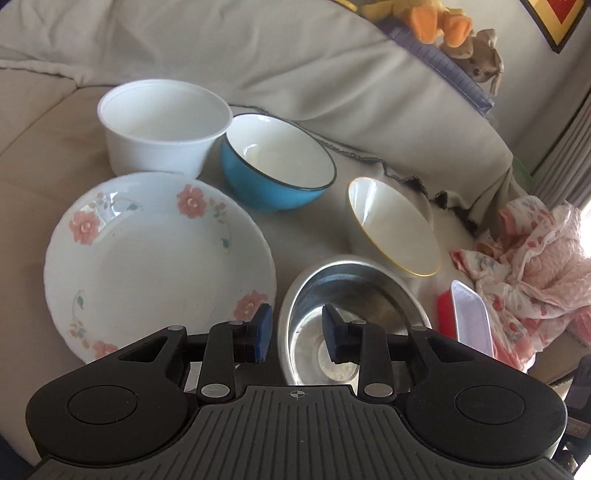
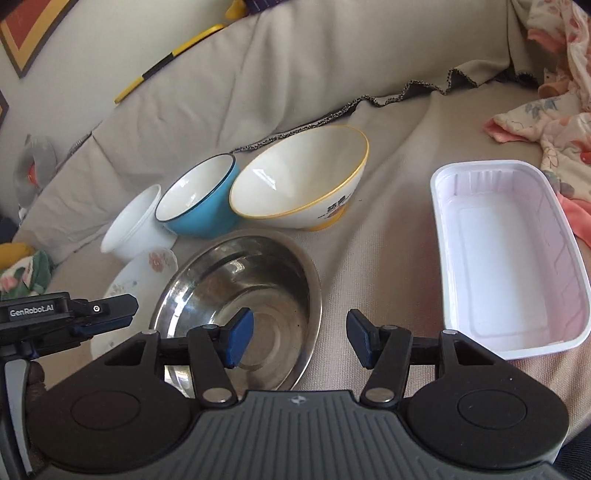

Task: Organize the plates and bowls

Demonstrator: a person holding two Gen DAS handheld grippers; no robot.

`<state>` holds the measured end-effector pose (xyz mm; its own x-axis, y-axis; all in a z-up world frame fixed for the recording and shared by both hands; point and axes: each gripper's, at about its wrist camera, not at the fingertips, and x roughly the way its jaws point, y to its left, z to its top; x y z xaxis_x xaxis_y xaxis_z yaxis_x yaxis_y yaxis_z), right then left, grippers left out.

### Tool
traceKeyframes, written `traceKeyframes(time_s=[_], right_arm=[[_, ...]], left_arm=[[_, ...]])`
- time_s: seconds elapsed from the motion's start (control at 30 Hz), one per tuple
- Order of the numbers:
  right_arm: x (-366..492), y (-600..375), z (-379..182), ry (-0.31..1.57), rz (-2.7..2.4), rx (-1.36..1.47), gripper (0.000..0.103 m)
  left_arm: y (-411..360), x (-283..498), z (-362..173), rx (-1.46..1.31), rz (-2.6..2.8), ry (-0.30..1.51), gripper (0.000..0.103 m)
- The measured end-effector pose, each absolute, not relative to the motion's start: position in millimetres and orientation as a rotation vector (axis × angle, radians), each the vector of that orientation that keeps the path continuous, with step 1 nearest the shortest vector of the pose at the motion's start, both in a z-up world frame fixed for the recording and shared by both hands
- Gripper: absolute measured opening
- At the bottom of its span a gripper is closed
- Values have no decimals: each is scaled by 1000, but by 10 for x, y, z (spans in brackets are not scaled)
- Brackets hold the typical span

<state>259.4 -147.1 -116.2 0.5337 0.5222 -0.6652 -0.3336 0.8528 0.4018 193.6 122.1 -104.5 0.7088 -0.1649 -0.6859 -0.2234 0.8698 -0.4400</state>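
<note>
Several dishes sit on a beige sofa cover: a floral plate (image 1: 147, 266) (image 2: 155, 262), a white plastic tub (image 1: 162, 125) (image 2: 136, 225), a blue bowl (image 1: 273, 162) (image 2: 199, 199), a tilted cream bowl with a yellow rim (image 1: 391, 229) (image 2: 295, 177), a steel bowl (image 1: 369, 291) (image 2: 236, 280) and a white rectangular tray (image 2: 506, 258) (image 1: 469, 317). My left gripper (image 1: 297, 332) is open, its blue pads straddling the steel bowl's left rim without touching it. My right gripper (image 2: 300, 339) is open wider across the same bowl's right rim.
Pink floral clothing (image 1: 535, 266) (image 2: 554, 129) is heaped at the right, beside the tray. The draped sofa back (image 1: 295, 55) rises behind the dishes, with stuffed toys (image 1: 443, 18) on top. The left gripper's body (image 2: 55, 317) shows at the right wrist view's left edge.
</note>
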Motion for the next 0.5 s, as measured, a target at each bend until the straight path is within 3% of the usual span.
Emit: traceKeyframes(time_s=[0.23, 0.3, 0.37, 0.5], right_arm=[[2706, -1362, -1212, 889, 513, 181, 55], [2743, -1343, -1298, 925, 521, 183, 44], [2739, -1318, -1366, 948, 542, 184, 41], [2665, -1317, -1356, 952, 567, 181, 40]], left_arm=[[1179, 1973, -1206, -457, 46, 785, 32], [1182, 2010, -1266, -480, 25, 801, 31], [1167, 2032, -1321, -495, -4, 828, 26], [1066, 2016, -1336, -467, -11, 877, 28]])
